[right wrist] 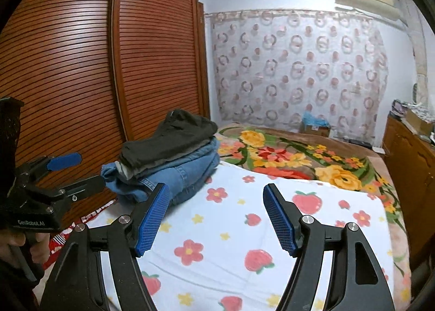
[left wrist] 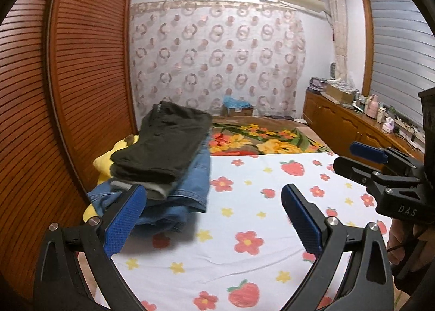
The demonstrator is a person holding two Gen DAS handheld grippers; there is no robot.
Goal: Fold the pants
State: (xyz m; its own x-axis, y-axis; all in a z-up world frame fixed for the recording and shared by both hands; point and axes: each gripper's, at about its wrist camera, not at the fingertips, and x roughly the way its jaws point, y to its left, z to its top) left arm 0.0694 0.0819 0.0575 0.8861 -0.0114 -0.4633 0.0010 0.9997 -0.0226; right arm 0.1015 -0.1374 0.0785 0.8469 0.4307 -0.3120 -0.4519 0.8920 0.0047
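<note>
Hovering over the strawberry-print sheet (left wrist: 244, 251), the left gripper (left wrist: 212, 218) and right gripper (right wrist: 216, 218) both stand spread wide, holding nothing. Folded pants (right wrist: 168, 158) sit stacked far left: soft dark pair atop stiff blue denim. Any next pair should be gripped at the waistband corners and laid flat.

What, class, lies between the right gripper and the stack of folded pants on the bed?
Nothing visible. The right gripper hangs open and empty over the white strawberry sheet, and the stack of folded pants sits just ahead to its left; only bare sheet lies between.
</note>
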